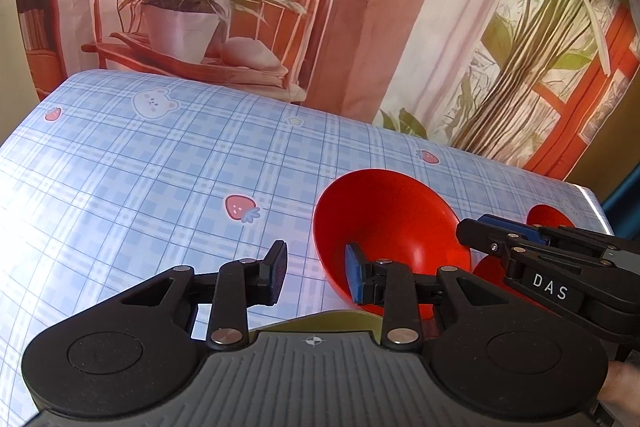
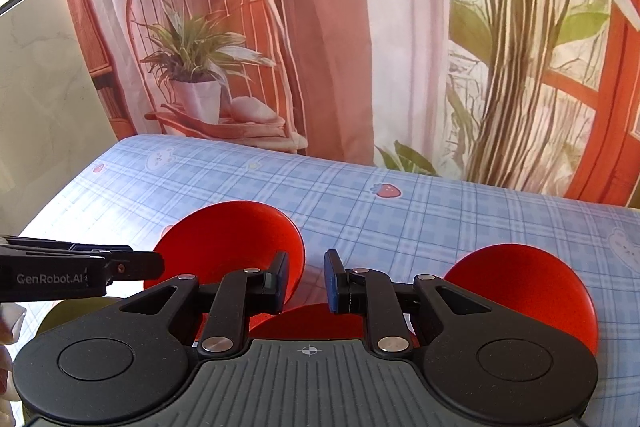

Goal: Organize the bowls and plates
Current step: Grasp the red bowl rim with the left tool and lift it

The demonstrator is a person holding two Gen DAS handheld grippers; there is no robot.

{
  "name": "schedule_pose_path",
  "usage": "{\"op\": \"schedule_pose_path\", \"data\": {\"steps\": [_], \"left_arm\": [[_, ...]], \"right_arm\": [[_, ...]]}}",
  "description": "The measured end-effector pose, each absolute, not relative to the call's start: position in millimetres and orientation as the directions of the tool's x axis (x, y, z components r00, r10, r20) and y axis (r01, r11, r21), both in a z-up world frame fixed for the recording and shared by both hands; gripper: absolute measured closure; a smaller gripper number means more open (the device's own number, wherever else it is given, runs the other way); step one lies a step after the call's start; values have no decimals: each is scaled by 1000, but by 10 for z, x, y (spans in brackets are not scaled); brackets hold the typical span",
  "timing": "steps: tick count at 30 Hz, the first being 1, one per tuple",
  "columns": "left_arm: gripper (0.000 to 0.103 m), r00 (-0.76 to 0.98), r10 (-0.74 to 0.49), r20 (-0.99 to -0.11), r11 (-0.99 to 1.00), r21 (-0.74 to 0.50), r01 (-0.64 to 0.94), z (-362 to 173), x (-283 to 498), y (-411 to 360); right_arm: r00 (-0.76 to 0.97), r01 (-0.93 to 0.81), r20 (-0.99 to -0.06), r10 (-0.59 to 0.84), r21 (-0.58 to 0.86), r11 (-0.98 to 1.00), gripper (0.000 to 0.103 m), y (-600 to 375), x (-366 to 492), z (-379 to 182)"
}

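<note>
A red bowl (image 1: 392,223) stands on the blue checked tablecloth (image 1: 160,187); it also shows in the right wrist view (image 2: 232,243). My left gripper (image 1: 316,275) is open, its right finger in front of the bowl's near rim, holding nothing. My right gripper (image 2: 306,281) is open and empty, just right of that bowl; it also shows in the left wrist view (image 1: 520,239). A second red dish (image 2: 528,287) lies to the right. Another red piece (image 2: 316,319) lies low between the right gripper's fingers. An olive-green dish edge (image 1: 328,319) shows at the left gripper's base.
The tablecloth (image 2: 400,211) stretches far and left. A printed backdrop with a potted plant (image 1: 180,3) hangs behind the table's far edge. The table's right edge (image 1: 592,199) is close to the far red dish (image 1: 548,215).
</note>
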State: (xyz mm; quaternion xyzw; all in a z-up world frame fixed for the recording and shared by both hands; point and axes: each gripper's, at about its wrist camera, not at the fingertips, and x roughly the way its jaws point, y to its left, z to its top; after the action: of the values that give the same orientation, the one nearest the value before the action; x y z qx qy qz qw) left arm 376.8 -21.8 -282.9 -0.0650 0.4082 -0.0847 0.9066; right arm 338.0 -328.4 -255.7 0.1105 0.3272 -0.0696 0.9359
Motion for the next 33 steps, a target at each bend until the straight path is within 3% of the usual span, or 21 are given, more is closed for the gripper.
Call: {"op": "schedule_pose_path", "data": {"steps": [14, 33], "left_arm": [[70, 629, -265, -730, 964, -201, 173, -2934, 3805, -329], [70, 692, -269, -669, 962, -158, 222, -2659, 3674, -386]], "right_arm": [[769, 204, -639, -12, 228, 952, 94, -3303, 3463, -2662], [830, 186, -557, -7, 265, 946, 94, -3292, 3338, -2433]]}}
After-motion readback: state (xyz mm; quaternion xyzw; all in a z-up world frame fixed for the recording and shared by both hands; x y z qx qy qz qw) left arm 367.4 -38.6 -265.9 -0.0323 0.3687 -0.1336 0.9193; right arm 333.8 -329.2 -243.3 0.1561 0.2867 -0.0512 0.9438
